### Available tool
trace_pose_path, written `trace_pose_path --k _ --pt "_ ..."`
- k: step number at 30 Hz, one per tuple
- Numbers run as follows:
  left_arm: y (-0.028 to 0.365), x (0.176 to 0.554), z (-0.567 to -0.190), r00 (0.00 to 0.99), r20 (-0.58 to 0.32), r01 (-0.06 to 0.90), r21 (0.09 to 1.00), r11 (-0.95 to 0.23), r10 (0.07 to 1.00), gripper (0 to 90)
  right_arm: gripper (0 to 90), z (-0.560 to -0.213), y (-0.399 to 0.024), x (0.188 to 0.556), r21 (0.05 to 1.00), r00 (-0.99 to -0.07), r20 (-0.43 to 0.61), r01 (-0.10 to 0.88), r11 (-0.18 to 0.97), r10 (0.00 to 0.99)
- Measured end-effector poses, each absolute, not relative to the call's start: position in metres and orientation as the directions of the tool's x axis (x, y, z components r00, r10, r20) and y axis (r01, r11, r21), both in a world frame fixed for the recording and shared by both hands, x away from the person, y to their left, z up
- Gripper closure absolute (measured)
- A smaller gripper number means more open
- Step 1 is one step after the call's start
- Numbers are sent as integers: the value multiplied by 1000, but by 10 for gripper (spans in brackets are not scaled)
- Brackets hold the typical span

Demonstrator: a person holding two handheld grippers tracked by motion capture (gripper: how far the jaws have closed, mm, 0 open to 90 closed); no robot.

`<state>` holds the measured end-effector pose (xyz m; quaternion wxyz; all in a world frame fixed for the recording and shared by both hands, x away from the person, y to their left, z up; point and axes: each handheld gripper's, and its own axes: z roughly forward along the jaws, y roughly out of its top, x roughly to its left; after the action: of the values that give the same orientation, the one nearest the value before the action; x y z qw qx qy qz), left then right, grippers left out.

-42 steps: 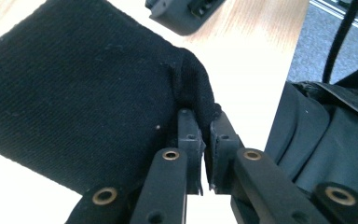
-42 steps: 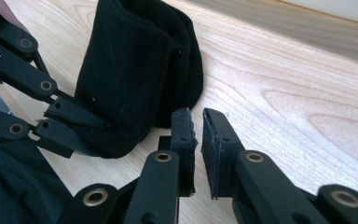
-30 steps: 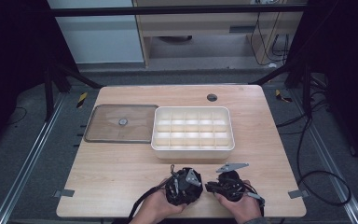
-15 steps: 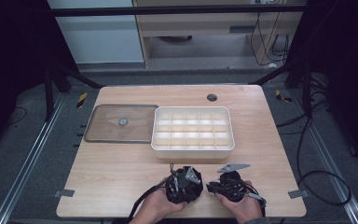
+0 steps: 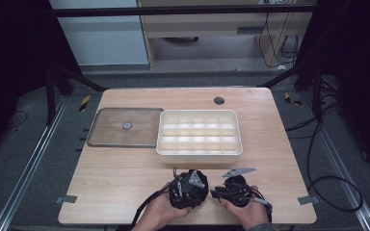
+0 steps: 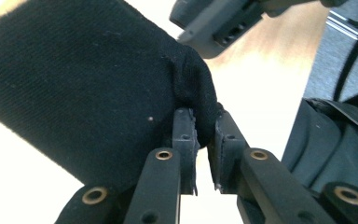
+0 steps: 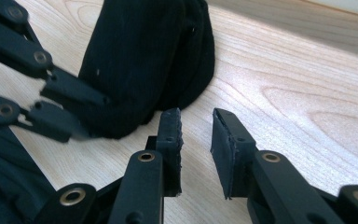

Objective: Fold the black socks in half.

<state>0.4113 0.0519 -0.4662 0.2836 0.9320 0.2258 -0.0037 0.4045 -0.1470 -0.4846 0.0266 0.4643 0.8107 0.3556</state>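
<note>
Empty white divided box (image 5: 200, 132) beside flat transparent lid (image 5: 125, 127)

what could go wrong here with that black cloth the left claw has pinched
1. The left claw is shut on just a small fold at the edge of the black cloth, so the fabric could slip out if it is lifted or tugged.
2. The right claw stands open on the table beside the cloth, with the left claw's jaws close by; closing in could knock the two together.
</note>
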Motion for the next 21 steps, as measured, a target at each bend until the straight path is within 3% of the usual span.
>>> trace_pose_path --k 6,21 --pt "54 409 -464 896 -122 421 539 -730 427 770 719 -486 -149 404 604 -567 283 732 315 773" --pt "64 405 -454 896 -61 387 594 -705 441 567 677 -485 -154 404 608 -558 288 734 301 778"
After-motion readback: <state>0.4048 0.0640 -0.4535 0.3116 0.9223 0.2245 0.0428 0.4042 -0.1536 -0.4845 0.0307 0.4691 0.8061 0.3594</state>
